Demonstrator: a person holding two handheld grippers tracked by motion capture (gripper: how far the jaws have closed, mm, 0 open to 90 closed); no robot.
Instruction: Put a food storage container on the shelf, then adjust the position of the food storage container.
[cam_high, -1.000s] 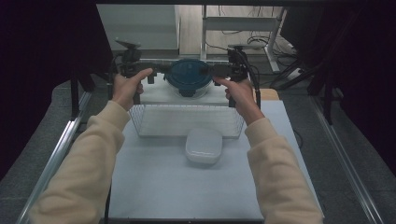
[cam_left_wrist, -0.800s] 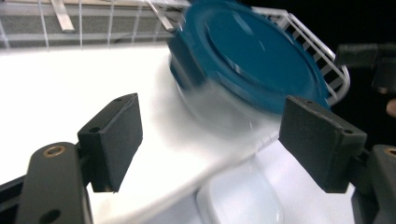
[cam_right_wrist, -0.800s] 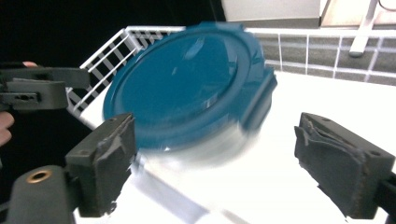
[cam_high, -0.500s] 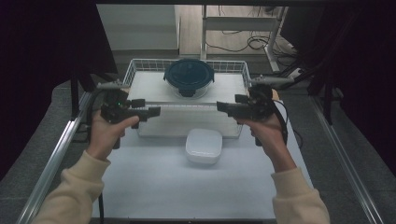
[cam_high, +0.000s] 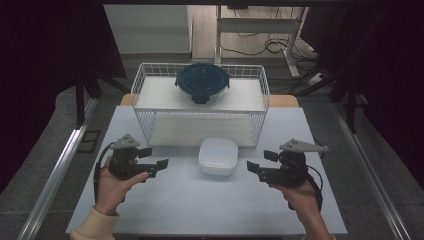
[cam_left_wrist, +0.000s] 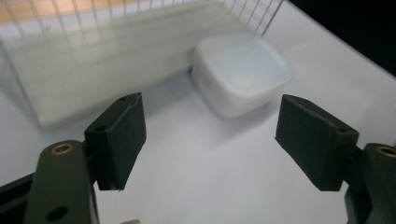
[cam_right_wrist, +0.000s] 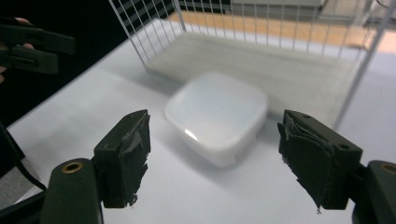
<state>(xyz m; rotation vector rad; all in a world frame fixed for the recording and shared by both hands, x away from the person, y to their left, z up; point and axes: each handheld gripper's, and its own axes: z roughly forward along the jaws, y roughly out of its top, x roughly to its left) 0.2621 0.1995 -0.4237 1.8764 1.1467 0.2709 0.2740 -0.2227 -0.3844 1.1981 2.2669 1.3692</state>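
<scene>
A white, rounded square container (cam_high: 218, 156) sits upside-down-looking on the pale table, just in front of a white wire rack (cam_high: 150, 131). A round dark blue lidded bowl (cam_high: 202, 82) rests on the rack's upper shelf. My left gripper (cam_high: 155, 158) hovers to the left of the white container, open and holding nothing. My right gripper (cam_high: 261, 160) hovers to its right, also open and holding nothing. The left gripper view has the container (cam_left_wrist: 243, 74) ahead between the spread jaws of the left gripper (cam_left_wrist: 210, 140). In the right gripper view the container (cam_right_wrist: 217, 114) lies ahead of the right gripper (cam_right_wrist: 212, 158).
The table (cam_high: 210, 210) has a bare stretch of surface between the container and the near edge. A metal rail (cam_high: 55, 175) runs along the left side and another along the right. The left gripper (cam_right_wrist: 32, 46) appears far left in the right gripper view.
Both hands have drawn back from the rack's top near the blue bowl to the near half of the table. The grippers now flank the white container.
</scene>
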